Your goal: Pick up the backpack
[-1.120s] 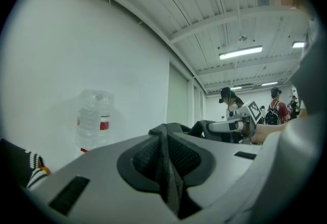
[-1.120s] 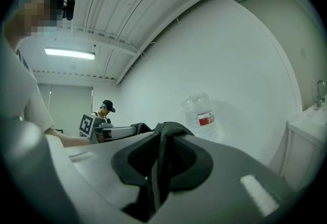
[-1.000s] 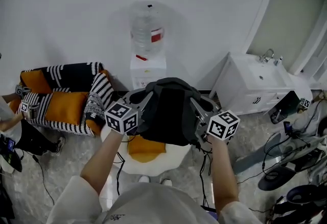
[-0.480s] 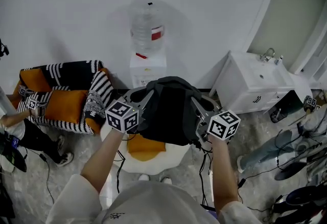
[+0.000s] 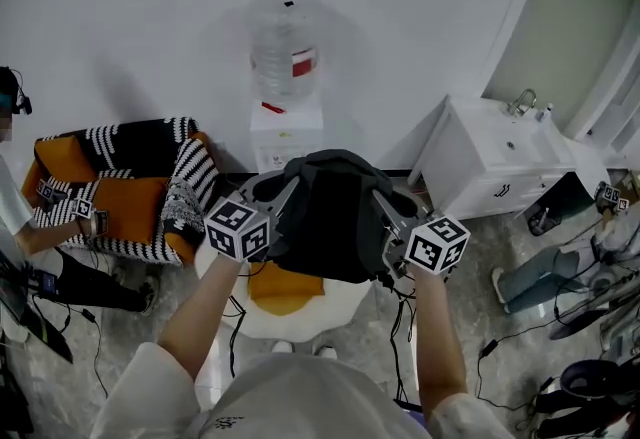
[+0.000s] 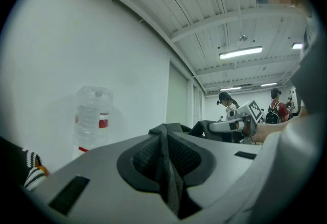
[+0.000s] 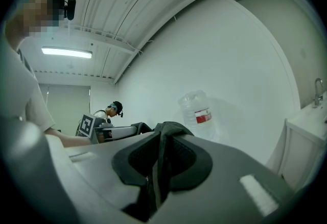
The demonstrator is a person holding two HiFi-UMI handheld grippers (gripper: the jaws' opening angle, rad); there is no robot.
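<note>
**White-walled room: a dark backpack held up between two handheld grippers**

A plain white wall fills the background, seen steeply from above. Against it stands a water dispenser [image 5: 286, 132] topped with a large clear bottle [image 5: 286, 52]. To the left is a sofa [image 5: 135, 182] in black-and-white stripes with orange cushions, and a seated person [image 5: 35, 247] is at its near end. To the right is a white cabinet with a sink [image 5: 500, 162].

In the centre, a person's two bare forearms reach forward. The left gripper [image 5: 287, 193] and the right gripper [image 5: 381, 203] point level towards the wall. Between them hangs the backpack [image 5: 335, 222], raised clear of the floor and above a round white stool with an orange seat pad [image 5: 285, 299].

The left gripper's jaws are almost closed and clamp a strip of dark fabric [image 6: 166, 167] from the bag's left side. The right gripper's jaws are likewise nearly together, pinching a second fabric strip [image 7: 156, 167] on the bag's right side.
</note>
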